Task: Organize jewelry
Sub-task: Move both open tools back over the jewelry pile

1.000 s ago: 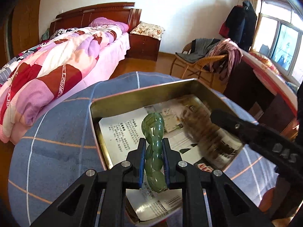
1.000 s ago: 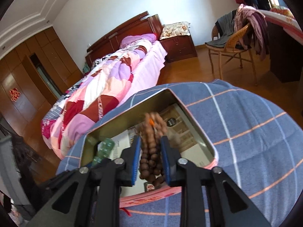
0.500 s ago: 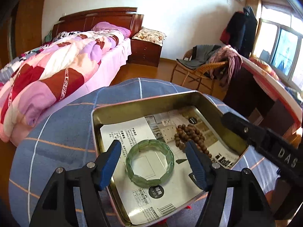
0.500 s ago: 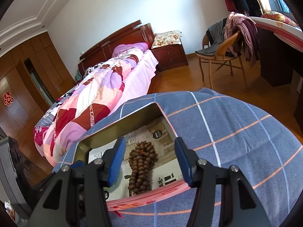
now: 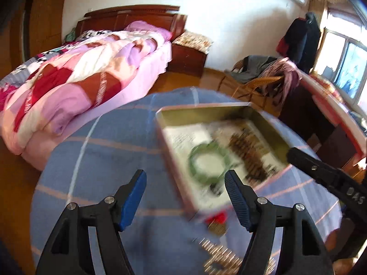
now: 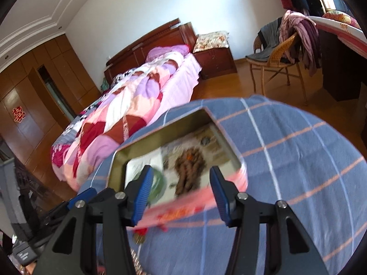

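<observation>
left gripper [image 5: 185, 196]: spread, empty | right gripper [image 6: 179, 187]: spread, empty, arm reads "DAS" | tin [image 5: 270, 123]: green bangle [image 5: 208, 163] at 9 o'clock of brown beads [image 5: 248, 153] | paper print: blurred, unreadable

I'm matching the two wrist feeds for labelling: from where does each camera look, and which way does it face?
Left wrist: on the left gripper, looking along its open fingers over the blue checked cloth toward the tin; the right gripper shows at the right edge.
Right wrist: on the right gripper, open fingers, looking at the tin.
Shared: tin, green bracelet, brown beads, bed.
</observation>
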Demonstrator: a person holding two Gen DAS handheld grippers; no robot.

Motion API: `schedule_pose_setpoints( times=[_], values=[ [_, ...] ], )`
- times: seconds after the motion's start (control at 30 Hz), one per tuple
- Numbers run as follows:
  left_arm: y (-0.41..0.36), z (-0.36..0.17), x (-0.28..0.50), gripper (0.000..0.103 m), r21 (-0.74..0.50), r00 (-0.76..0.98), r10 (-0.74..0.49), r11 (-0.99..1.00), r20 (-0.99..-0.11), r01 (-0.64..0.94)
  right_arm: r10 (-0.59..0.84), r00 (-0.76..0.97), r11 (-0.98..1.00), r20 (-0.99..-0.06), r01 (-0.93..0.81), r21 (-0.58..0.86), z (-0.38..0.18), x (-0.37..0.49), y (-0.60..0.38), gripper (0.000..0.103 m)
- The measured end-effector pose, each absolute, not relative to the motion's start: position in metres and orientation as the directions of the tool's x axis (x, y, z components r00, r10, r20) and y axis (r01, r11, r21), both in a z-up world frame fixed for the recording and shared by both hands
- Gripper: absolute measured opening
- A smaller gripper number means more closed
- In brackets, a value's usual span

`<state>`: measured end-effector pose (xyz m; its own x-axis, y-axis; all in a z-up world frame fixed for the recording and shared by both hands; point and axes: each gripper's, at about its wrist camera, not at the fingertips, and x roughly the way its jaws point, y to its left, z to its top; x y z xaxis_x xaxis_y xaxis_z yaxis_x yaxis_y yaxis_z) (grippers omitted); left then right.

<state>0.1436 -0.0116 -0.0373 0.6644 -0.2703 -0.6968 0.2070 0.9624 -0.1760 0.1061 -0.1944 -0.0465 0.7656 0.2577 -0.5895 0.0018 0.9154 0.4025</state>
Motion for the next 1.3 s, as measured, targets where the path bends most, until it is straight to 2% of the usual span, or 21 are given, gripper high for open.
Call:
schedule_pose_setpoints(
  times=[0.07, 0.2, 0.5, 0.6, 0.8, 1.03, 1.3],
  values=[
    [-0.003, -0.043, 0.136, 0.071, -0.167, 0.674, -0.246, 0.969, -0.697, 0.182, 0.270, 0.731, 0.925, -0.627, -0.016, 0.380, -0.053, 0.103, -0.182, 0.049],
    [0.017, -0.044, 0.123, 0.071, -0.209, 0.675, -0.240, 0.969, -0.698, 0.129, 0.304, 0.622, 0.943, -0.722, -0.089, 0.320, -0.075, 0.107, -0.149, 0.024],
    [0.034, -0.050, 0.106, 0.071, -0.142, 0.694, -0.171, 0.985, -0.699, 0.100, 0.263, 0.572, 0.965, -0.777, -0.154, 0.213, -0.088, 0.120, -0.109, 0.024],
    [0.041, -0.051, 0.101, 0.071, -0.164, 0.690, -0.183, 0.982, -0.700, 0.094, 0.232, 0.585, 0.972, -0.777, -0.157, 0.172, -0.089, 0.121, -0.103, 0.024],
    [0.046, -0.045, 0.096, 0.071, -0.169, 0.699, -0.181, 0.982, -0.692, 0.087, 0.100, 0.621, 0.978, -0.778, -0.205, -0.038, -0.091, 0.111, -0.077, 0.027],
    [0.046, -0.037, 0.085, 0.071, -0.161, 0.705, -0.179, 0.983, -0.687, 0.094, 0.142, 0.590, 0.980, -0.795, -0.197, 0.029, -0.090, 0.106, -0.095, 0.025],
    [0.025, -0.041, 0.077, 0.071, -0.164, 0.675, -0.235, 0.972, -0.699, 0.169, 0.104, 0.599, 0.994, -0.794, -0.089, 0.064, -0.088, 0.081, -0.143, 0.024]
  ],
)
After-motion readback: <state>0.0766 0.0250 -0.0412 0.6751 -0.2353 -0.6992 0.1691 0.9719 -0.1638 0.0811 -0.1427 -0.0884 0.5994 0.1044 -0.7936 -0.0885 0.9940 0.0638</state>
